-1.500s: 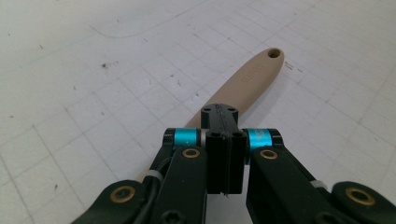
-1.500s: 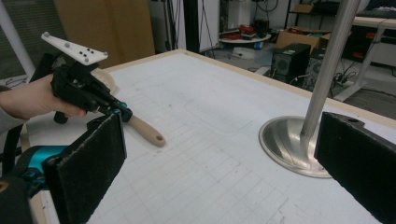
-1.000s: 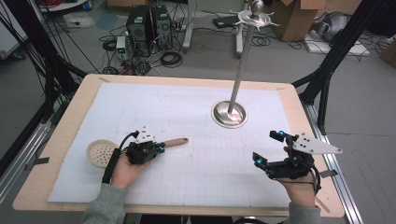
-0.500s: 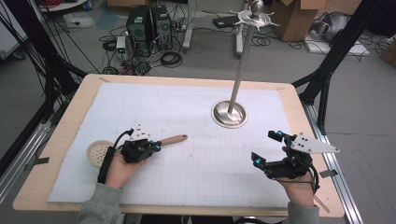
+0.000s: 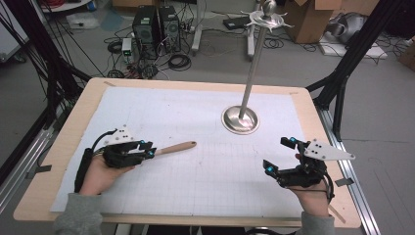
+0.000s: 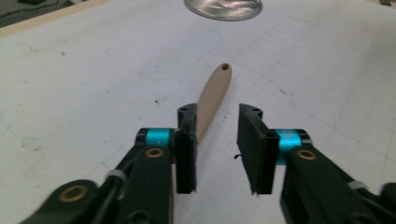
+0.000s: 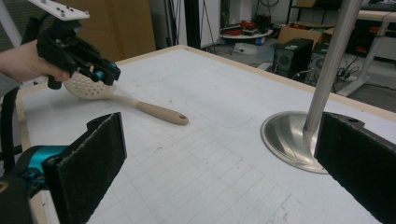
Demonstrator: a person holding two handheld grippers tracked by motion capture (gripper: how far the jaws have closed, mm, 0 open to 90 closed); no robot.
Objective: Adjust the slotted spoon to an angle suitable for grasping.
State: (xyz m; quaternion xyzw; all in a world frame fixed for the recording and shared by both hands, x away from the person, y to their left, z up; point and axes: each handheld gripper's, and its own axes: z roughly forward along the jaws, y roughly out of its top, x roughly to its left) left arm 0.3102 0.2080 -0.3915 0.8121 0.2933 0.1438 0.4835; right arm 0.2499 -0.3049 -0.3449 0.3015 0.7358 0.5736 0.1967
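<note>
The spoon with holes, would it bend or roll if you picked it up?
The spoon looks one stiff moulded piece, so it probably won't flop. Its thin holed bowl suggests it's light. The rounded handle might slip between the left gripper jaws, which have just been opening.

Left gripper [image 5: 147, 151]: black body, black padded jaws, cyan bands and brass-coloured pivot screws behind each jaw; pale grey three-cornered plate with small dark holes on top; thick black cable trailing along the forearm.
Right gripper [image 5: 279, 155]: same black build, cyan accents, grey three-cornered plate, thin black cable.
Sleeves [image 5: 78, 215]: grey, at both wrists.
</note>
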